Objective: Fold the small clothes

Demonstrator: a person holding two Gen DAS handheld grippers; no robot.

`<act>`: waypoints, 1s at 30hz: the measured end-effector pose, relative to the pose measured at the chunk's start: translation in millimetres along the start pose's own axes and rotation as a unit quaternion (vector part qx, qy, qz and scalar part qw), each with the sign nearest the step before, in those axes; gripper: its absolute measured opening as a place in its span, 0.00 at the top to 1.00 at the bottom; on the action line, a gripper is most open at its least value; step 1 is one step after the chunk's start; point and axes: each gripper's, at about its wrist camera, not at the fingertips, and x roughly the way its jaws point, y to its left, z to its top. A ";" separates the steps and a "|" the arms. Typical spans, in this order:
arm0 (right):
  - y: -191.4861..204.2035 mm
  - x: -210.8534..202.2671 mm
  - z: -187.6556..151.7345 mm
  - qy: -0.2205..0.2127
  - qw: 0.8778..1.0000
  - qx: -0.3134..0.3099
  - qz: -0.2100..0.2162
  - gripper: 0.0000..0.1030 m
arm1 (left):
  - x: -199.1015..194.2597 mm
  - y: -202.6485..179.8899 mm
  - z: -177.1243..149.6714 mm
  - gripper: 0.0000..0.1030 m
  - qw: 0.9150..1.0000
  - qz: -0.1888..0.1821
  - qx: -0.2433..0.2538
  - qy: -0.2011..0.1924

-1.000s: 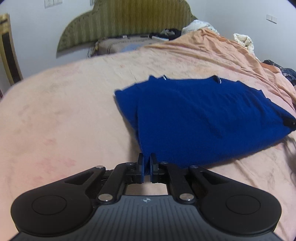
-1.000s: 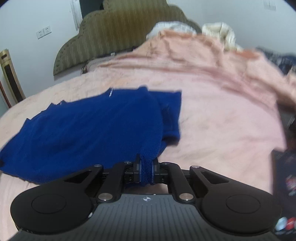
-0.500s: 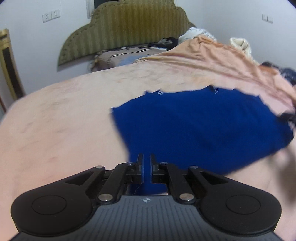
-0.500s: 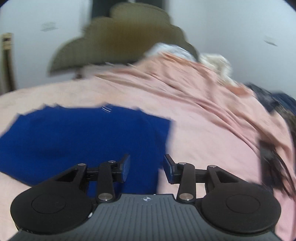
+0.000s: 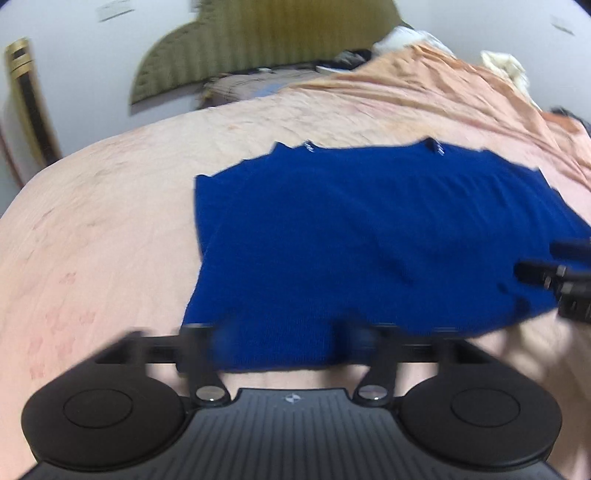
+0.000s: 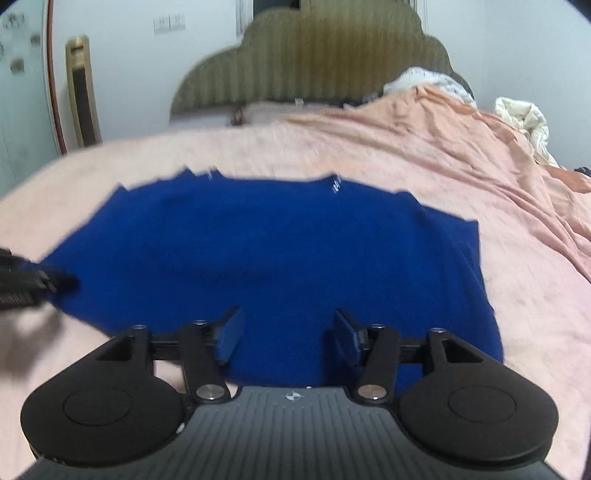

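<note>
A bed (image 6: 369, 158) covered with a wrinkled peach-pink blanket (image 5: 110, 229) fills the room. Behind it stands an olive-green scalloped headboard (image 6: 317, 62) against a white wall (image 6: 147, 74). A wall socket plate (image 6: 169, 23) sits left of it. Crumpled cream bedding (image 6: 524, 118) lies at the far right.

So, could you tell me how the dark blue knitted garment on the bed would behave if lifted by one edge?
The dark blue knitted garment lies limp and flat, so it would probably droop and unfold. Its knit looks soft, likely light and not slippery.
</note>
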 end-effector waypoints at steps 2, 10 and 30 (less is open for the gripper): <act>4.4 6.7 -2.3 0.002 1.000 -0.005 -0.010 0.32 | 1.3 -2.5 -1.8 0.26 1.000 0.010 -0.021 0.001; 6.9 14.0 -23.3 0.000 0.999 0.004 -0.035 0.10 | 2.7 -10.7 -14.2 0.25 0.997 0.045 -0.057 0.012; 11.7 16.5 -27.8 0.007 0.999 -0.002 -0.040 0.00 | 3.4 -14.6 -29.5 0.15 0.995 0.068 -0.065 -0.018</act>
